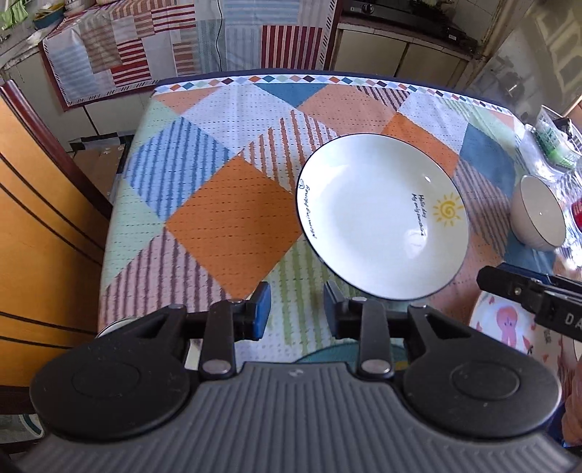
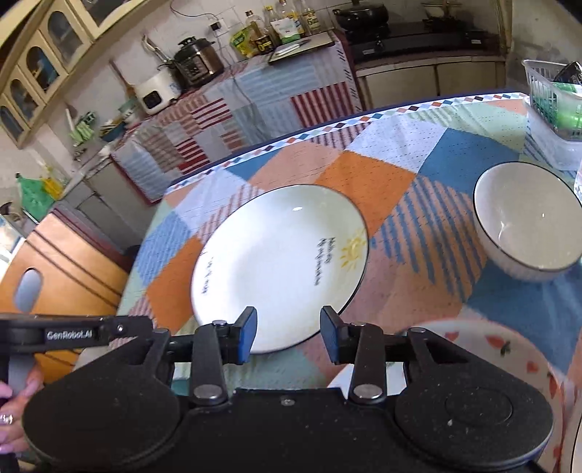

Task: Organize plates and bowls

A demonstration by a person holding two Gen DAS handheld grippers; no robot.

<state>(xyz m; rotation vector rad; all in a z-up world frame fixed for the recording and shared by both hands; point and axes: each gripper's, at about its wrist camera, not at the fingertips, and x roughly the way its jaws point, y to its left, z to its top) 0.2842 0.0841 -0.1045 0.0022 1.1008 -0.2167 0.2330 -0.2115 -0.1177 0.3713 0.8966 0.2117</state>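
A small kitchen, with a table under a patchwork tablecloth (image 1: 232, 218) of orange, blue and striped diamonds.

Nearest, at the table's front edge, the left gripper (image 1: 297, 309) hangs over the cloth with its blue pads apart and only cloth in the gap. The right gripper (image 2: 288, 334) stands open too, its pads parted with nothing pinched between them; the near rim of the white plate (image 2: 276, 265) shows in the gap beyond. Beside the right gripper, at the near right corner, lies a patterned plate (image 2: 509, 349) with red shapes on it; from the left wrist view it shows a pink octopus. A person's hand (image 2: 14, 411) grips the left tool's handle at the lower left of the right wrist view.

Past the pads, the white plate lies flat on the cloth near the middle of the table, dark-rimmed, with a yellow sun and some small lettering. It is empty. To its right, well apart from it, stands a white bowl (image 2: 527, 225) with a dark rim, upright and empty.

Further right, at the table's far corner, is a clear plastic basket (image 2: 545, 98) with green things inside. Beyond the table, a counter draped in a striped cloth (image 2: 232, 109) carries a pressure cooker (image 2: 198, 62) and a row of bottles (image 2: 280, 25); a stove (image 2: 411, 36) sits further along.
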